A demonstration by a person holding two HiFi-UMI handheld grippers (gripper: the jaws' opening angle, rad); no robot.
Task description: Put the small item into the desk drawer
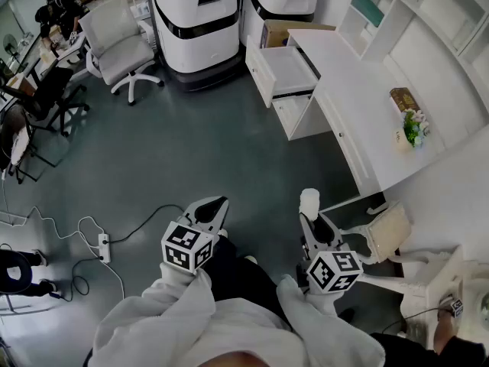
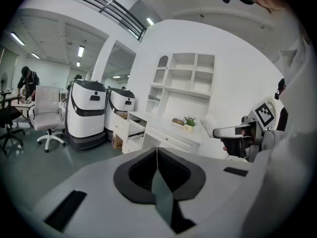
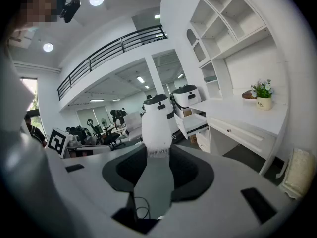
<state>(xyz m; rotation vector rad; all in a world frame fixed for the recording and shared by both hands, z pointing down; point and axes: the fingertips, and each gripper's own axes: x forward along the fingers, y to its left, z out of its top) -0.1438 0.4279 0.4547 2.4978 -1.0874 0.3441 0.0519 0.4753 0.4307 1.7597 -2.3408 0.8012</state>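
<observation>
Our right tool (image 1: 312,219) holds the small white item (image 1: 309,202). Its two jaws stand partway apart, one on each side of the item, and they squeeze its lower end. The item looks like a short, soft tube. Most of it sticks out past the jaw tips. In the right gripper view the item (image 3: 156,128) stands up in the middle, and the right tool (image 3: 158,155) pinches it where its edge looks fuzzy.

Our left tool (image 1: 215,207) holds nothing. In the left gripper view the left tool (image 2: 157,152) has its jaws pressed together with no gap.

The white bench (image 1: 367,105) is ahead of us, off to our right. The item is not at the bench. It is up in the air over the grey floor (image 1: 229,151), well away from the bench's drawers. Both tools are out there too, side by side and apart from each other.

The top drawer (image 1: 284,71) at the far end of the bench is pulled out. A cardboard box (image 1: 279,30) sits just past that end. Two big white machines (image 1: 202,21) stand farther on from the bench. A small potted plant (image 1: 413,128) sits on the bench, close to the shelves. A white chair (image 1: 390,232) stands at the near end of the bench, beside our right tool.
</observation>
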